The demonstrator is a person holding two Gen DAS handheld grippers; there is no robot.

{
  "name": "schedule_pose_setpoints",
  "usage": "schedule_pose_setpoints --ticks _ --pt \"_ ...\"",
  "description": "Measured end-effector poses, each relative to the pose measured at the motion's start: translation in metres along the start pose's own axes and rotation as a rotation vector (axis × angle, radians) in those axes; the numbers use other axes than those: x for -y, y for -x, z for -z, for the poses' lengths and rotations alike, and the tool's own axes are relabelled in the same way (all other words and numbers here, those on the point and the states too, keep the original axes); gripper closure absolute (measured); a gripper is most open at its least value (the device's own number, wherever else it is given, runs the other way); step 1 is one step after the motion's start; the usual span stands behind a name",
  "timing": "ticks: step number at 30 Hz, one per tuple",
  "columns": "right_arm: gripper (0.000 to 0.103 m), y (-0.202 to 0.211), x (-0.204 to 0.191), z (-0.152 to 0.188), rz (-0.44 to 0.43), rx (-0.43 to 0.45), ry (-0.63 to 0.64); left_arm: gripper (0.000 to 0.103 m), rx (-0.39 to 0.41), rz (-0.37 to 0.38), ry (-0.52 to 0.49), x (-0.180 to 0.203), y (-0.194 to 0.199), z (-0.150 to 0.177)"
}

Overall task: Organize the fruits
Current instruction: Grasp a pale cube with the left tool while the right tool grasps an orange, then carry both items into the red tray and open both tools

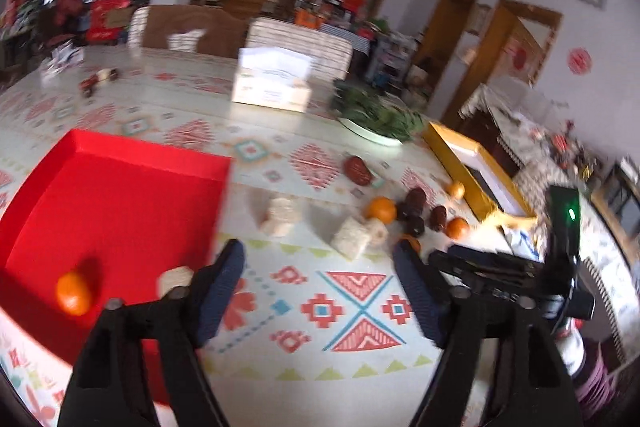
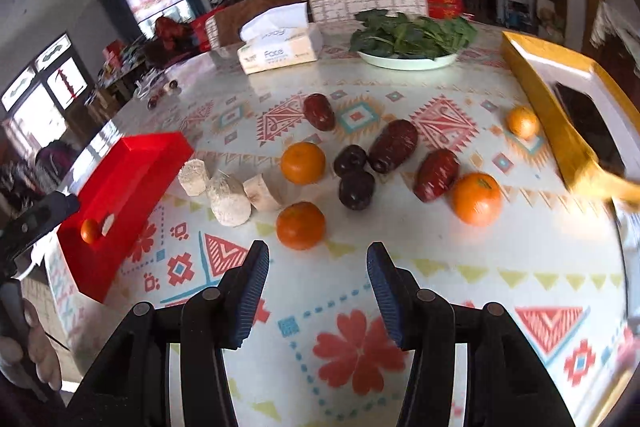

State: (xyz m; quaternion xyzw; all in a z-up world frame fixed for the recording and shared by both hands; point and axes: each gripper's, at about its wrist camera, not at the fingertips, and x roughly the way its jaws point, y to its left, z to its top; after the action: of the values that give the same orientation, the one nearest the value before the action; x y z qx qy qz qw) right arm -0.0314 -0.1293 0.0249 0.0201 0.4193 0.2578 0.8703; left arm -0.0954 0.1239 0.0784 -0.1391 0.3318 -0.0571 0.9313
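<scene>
A glossy tablecloth [image 2: 400, 267] printed with red and teal geometric motifs is seen over the table. On it, at the left, a shallow rectangular tray of smooth red plastic [image 1: 120, 155] is set; inside it a small round orange tangerine [image 1: 73, 293] and a pale, rough-cut cylindrical chunk [image 1: 175, 278] are lying close together near its front edge. Towards the middle of the cloth, three more pale, fibrous chunks [image 2: 228, 199] are grouped side by side. Just beside them, three glossy orange tangerines [image 2: 301, 225] are spread among wrinkled dark red oblong dates [image 2: 394, 145] and two nearly black rounded fruits [image 2: 356, 189] that touch each other. A smaller yellowish round fruit [image 2: 522, 123] is placed just beside a yellow-rimmed rectangular box [image 2: 568, 131]. Farther back, a white plate heaped with dark green leaves [image 2: 408, 39] and a soft paper tissue pack [image 2: 280, 51] are found.

The left gripper [image 1: 320, 263] is held tilted downwards over bare cloth beside the tray's right edge; its ribbed blue pads [image 1: 222, 287] are spread apart with nothing between them. The right gripper [image 2: 318, 259] is angled down, just short of the nearest tangerine; its jaws are parted and empty. In the right wrist view, a person's hand [image 2: 28, 351] is partly seen at the lower left edge.
</scene>
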Motion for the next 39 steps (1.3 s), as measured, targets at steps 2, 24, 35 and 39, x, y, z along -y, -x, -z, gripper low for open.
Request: schedule_pose_setpoints --ticks 2,24,35,39 --pt "0.047 -0.010 -0.003 -0.005 0.000 -0.005 0.025 0.040 -0.027 0.009 -0.035 0.010 -0.014 0.000" --pt "0.067 -0.035 0.020 -0.012 -0.092 -0.020 -0.052 0.040 -0.191 0.025 -0.206 0.042 -0.122 -0.005" --pt "0.067 -0.037 0.025 -0.012 -0.112 -0.026 -0.076 0.073 -0.191 0.029 -0.182 0.038 -0.123 -0.001" --pt "0.067 -0.035 0.025 -0.011 -0.109 -0.014 -0.072 0.073 -0.163 0.032 -0.152 0.038 -0.104 0.000"
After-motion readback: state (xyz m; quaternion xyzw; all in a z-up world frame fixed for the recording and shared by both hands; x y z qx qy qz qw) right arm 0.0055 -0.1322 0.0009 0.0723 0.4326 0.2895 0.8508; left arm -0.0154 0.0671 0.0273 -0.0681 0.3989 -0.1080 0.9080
